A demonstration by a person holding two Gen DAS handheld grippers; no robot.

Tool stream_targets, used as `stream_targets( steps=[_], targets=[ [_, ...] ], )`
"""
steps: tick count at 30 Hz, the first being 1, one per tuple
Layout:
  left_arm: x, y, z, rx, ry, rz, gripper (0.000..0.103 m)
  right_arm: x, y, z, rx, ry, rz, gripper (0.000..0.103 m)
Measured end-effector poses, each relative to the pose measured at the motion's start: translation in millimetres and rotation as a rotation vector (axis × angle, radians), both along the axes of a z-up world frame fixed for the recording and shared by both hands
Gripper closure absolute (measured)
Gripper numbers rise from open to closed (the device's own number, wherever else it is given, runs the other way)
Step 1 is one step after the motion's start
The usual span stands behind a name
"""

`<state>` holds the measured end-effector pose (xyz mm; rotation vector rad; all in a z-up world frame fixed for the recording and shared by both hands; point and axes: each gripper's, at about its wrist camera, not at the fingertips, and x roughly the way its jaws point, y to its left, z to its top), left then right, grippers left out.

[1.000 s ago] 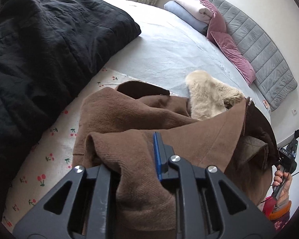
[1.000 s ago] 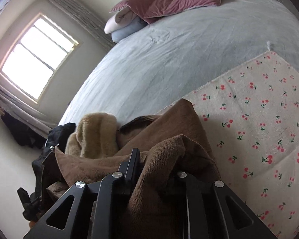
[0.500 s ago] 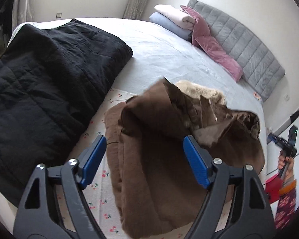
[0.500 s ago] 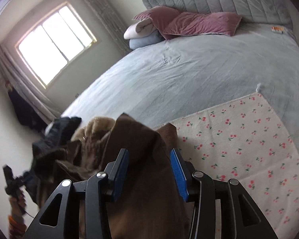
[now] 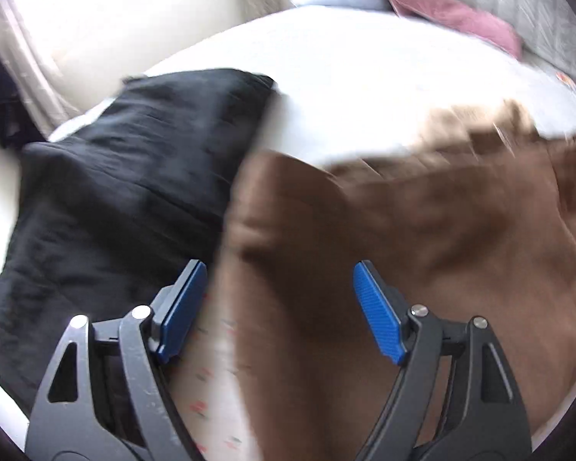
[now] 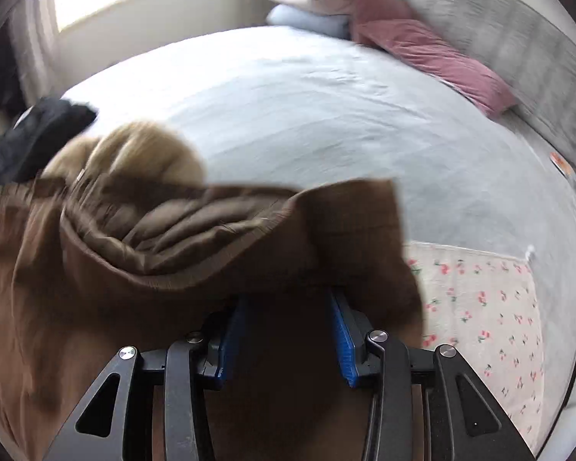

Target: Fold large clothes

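A large brown coat (image 5: 422,253) with a tan fur collar (image 6: 149,153) lies bunched on the cherry-print sheet (image 6: 487,307). The left wrist view is blurred. My left gripper (image 5: 280,307) is open and empty, its blue pads (image 5: 376,319) wide apart above the coat's left edge. My right gripper (image 6: 284,330) is open, with the coat (image 6: 211,261) draped over its fingertips and brown cloth between the blue pads (image 6: 343,338), which stand apart from it.
A black quilted blanket (image 5: 126,192) lies to the left of the coat. The grey-blue bed sheet (image 6: 326,115) stretches beyond. Pink cushions (image 6: 434,57), folded pillows (image 6: 307,7) and a grey padded headboard (image 6: 518,38) are at the far end.
Both grippers let go of the brown coat and opened; the coat dropped onto the sheet. The left gripper has swung left, toward the black blanket.
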<state>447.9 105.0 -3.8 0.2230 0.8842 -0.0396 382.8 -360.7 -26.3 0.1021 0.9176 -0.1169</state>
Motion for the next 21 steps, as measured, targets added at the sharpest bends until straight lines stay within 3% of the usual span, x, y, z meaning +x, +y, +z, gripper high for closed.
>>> stream_targets(
  steps=[2,3,5,8,10,11,12,13,14,15,17,21],
  targets=[
    [-0.9,21.2,11.7,-0.059,-0.013,0.005,0.023,-8.5,-22.2,10.1,0.057,-0.060,-0.018,0.055],
    [0.0,28.7,13.5,-0.080,-0.001,-0.002,0.023,-12.8,-28.3,10.9,0.058,-0.068,0.005,0.043],
    [6.2,35.7,10.5,-0.104,0.035,-0.019,0.023,-18.8,-35.0,5.8,0.028,-0.068,0.035,0.028],
    [22.7,31.4,-1.6,-0.173,0.113,-0.013,0.023,-14.4,-45.4,-13.0,0.041,-0.013,0.035,0.026],
    [31.9,25.3,-7.6,-0.225,0.147,-0.001,0.031,-8.0,-48.6,-25.1,0.078,0.024,0.028,0.026],
    [34.4,21.8,-8.2,-0.249,0.147,0.007,0.049,-4.1,-48.6,-29.1,0.084,0.034,0.022,0.027],
    [35.6,18.5,-8.4,-0.285,0.153,0.014,0.071,-1.0,-47.2,-31.2,0.091,0.033,0.015,0.030],
    [33.0,17.7,-8.8,-0.320,0.153,0.029,0.080,-0.5,-45.4,-30.5,0.108,0.021,0.021,0.039],
    [30.2,16.2,-5.9,-0.342,0.142,0.053,0.093,-0.1,-41.7,-27.9,0.134,0.009,0.043,0.077],
    [25.1,14.1,-1.2,-0.346,0.104,0.074,0.094,-1.7,-30.6,-20.9,0.128,-0.006,0.040,0.091],
    [9.5,9.4,19.9,-0.349,-0.029,0.087,0.095,-10.1,-12.7,-0.8,-0.002,-0.097,0.014,0.094],
    [-4.8,2.8,58.4,-0.347,-0.246,0.091,0.095,-21.7,1.9,44.6,-0.081,-0.294,-0.048,0.095]
  ],
)
